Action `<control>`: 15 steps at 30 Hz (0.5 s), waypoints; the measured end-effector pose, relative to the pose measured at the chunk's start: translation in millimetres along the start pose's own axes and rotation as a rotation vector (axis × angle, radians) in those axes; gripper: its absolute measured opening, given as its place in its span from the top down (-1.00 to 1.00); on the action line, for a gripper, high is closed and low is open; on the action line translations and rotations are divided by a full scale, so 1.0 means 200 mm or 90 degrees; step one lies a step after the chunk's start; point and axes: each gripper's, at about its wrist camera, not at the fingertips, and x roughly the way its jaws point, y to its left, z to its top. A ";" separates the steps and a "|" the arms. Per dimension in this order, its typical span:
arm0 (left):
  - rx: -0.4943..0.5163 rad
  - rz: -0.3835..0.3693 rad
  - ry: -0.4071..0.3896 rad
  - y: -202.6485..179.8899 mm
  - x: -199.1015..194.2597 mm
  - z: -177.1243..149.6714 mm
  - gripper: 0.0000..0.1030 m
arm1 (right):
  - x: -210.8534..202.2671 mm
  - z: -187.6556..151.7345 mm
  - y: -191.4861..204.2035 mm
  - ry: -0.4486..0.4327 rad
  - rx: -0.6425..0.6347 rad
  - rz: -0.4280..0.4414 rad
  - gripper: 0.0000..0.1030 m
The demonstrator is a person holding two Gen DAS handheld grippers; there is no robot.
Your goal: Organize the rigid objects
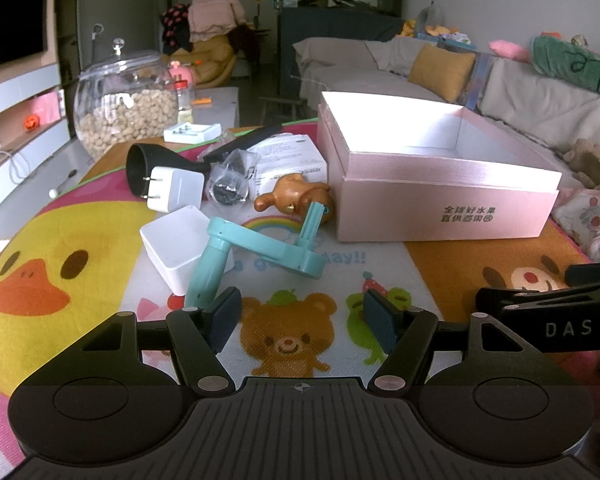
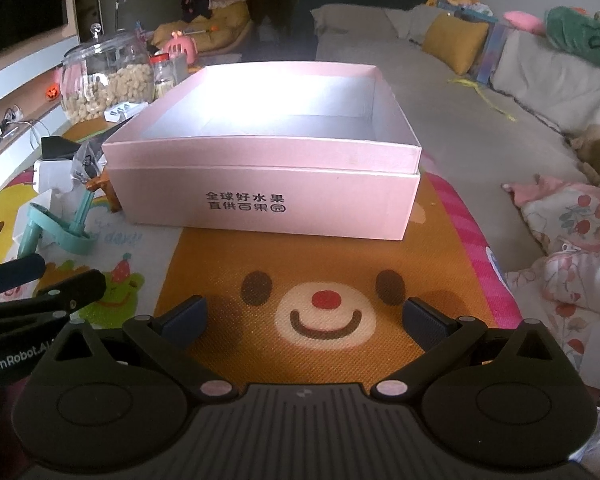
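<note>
1. Left gripper [image 1: 302, 322]: jaws wide apart, holding nothing, just short of the teal plastic crank [image 1: 260, 246].
2. Right gripper [image 2: 304, 322]: jaws wide apart, empty, facing the open pink box [image 2: 268, 208] on the cartoon mat [image 2: 228, 256].

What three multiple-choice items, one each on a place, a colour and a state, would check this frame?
1. Where does the teal plastic crank piece lie?
A. inside the box
B. on the cartoon play mat, left of the box
C. on the sofa

2. What colour is the open cardboard box?
A. pink
B. blue
C. green

3. How is the left hand-held gripper?
A. shut on the crank piece
B. shut on nothing
C. open, holding nothing

Key: 1 B, it rests on the mat beside the box; 2 A, its walls are pink; 3 C, its pads stand apart over bare mat.
</note>
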 end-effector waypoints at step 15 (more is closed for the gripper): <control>-0.226 -0.064 -0.167 0.96 -0.17 0.32 -0.25 | 0.00 0.98 0.66 -0.095 -0.219 0.228 -0.97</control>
